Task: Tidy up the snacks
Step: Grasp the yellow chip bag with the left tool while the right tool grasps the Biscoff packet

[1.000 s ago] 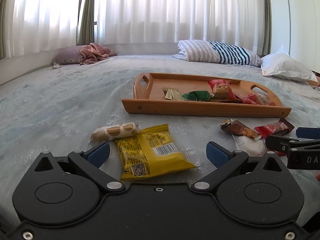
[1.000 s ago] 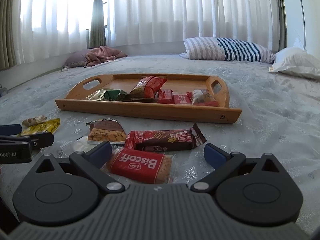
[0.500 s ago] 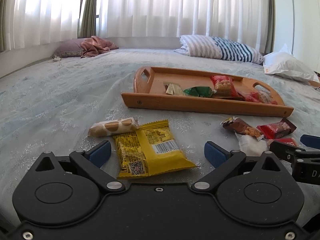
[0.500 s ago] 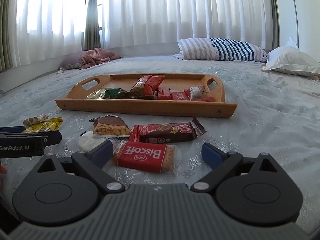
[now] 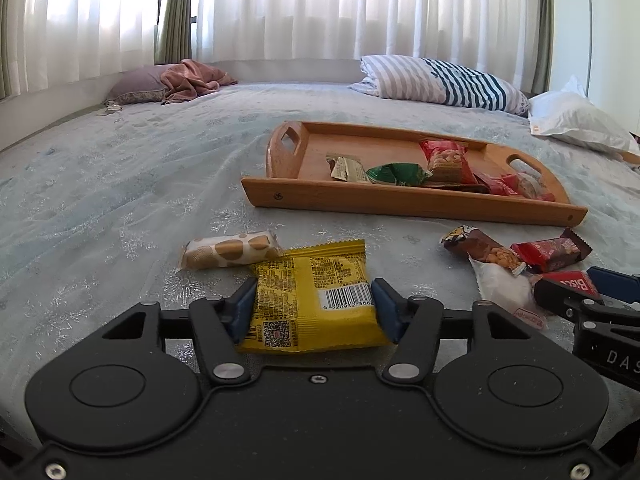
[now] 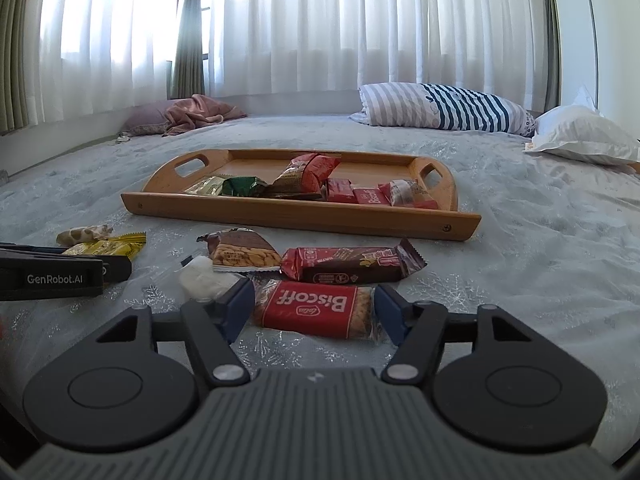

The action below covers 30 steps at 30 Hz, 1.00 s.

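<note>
The wooden tray (image 6: 296, 216) sits mid-frame, apparently the collecting spot, several snacks inside. Lower centre, the left gripper (image 5: 313, 309) is clenched on the yellow packet (image 5: 316, 296), its long axis running away from the camera. The right gripper (image 6: 314, 311) pinches the Biscoff pack (image 6: 314, 310), which lies crosswise, probably for lifting trayward.

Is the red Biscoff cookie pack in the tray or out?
Out. The Biscoff pack lies on the bedspread, in front of the wooden tray, between the right gripper fingers.
</note>
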Available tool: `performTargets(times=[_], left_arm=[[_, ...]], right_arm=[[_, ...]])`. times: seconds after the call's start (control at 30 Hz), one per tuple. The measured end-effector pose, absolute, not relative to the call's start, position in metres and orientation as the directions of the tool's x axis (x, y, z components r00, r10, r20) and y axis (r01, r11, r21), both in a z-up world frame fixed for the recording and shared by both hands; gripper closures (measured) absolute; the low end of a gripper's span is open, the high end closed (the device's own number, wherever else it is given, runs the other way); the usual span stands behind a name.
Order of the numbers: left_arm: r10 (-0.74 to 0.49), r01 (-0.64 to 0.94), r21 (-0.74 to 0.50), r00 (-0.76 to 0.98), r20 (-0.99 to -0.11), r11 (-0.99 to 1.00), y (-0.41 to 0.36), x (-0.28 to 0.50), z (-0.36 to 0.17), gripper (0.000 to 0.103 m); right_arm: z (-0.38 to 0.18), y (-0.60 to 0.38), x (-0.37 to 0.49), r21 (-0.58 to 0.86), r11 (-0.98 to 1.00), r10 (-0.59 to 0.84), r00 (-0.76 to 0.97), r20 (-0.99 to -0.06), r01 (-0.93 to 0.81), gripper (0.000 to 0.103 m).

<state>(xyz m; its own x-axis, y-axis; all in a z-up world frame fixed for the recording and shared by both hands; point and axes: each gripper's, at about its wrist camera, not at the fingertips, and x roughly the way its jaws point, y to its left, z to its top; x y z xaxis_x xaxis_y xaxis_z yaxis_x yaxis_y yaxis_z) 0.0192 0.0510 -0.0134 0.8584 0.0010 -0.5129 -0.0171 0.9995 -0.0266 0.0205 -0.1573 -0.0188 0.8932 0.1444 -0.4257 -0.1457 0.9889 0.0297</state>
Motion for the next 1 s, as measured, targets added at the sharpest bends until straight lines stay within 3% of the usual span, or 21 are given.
performTargets(times=[0.3,0.37,0.47,0.5,0.57,0.73,0.83,1.0], left_arm=[[-0.017,-0.028,-0.082,0.863,-0.504,0.996,0.055,0.012,-0.006,0.051],[-0.018,-0.025,-0.079,0.866,-0.5,0.997,0.055,0.009,-0.004,0.051],[-0.022,-0.018,-0.076,0.872,-0.489,0.997,0.054,0.006,-0.001,0.052],[-0.023,-0.015,-0.075,0.874,-0.485,0.997,0.053,0.005,0.001,0.052],[-0.021,-0.013,-0.067,0.878,-0.478,0.998,0.052,0.004,0.003,0.052],[-0.024,-0.009,-0.067,0.88,-0.474,0.998,0.05,0.004,0.005,0.052],[-0.024,-0.009,-0.066,0.88,-0.474,0.998,0.049,0.003,0.005,0.052],[-0.025,-0.003,-0.058,0.88,-0.474,0.998,0.046,0.002,0.005,0.051]], right_arm=[[-0.013,-0.162,0.019,0.04,0.988,0.152,0.894,-0.422,-0.149,0.038],[-0.01,-0.162,0.017,0.031,0.99,0.137,0.898,-0.418,-0.137,0.048],[-0.007,-0.164,0.019,0.024,0.991,0.129,0.899,-0.418,-0.131,0.05],[-0.007,-0.165,0.02,0.027,0.991,0.129,0.898,-0.42,-0.129,0.049],[-0.007,-0.168,0.02,0.049,0.991,0.136,0.895,-0.425,-0.128,0.037],[-0.01,-0.161,0.014,0.039,0.988,0.154,0.89,-0.429,-0.152,0.032],[-0.012,-0.153,0.011,0.02,0.986,0.16,0.893,-0.42,-0.167,0.019],[-0.015,-0.144,0.014,-0.014,0.992,0.11,0.899,-0.423,-0.128,0.017]])
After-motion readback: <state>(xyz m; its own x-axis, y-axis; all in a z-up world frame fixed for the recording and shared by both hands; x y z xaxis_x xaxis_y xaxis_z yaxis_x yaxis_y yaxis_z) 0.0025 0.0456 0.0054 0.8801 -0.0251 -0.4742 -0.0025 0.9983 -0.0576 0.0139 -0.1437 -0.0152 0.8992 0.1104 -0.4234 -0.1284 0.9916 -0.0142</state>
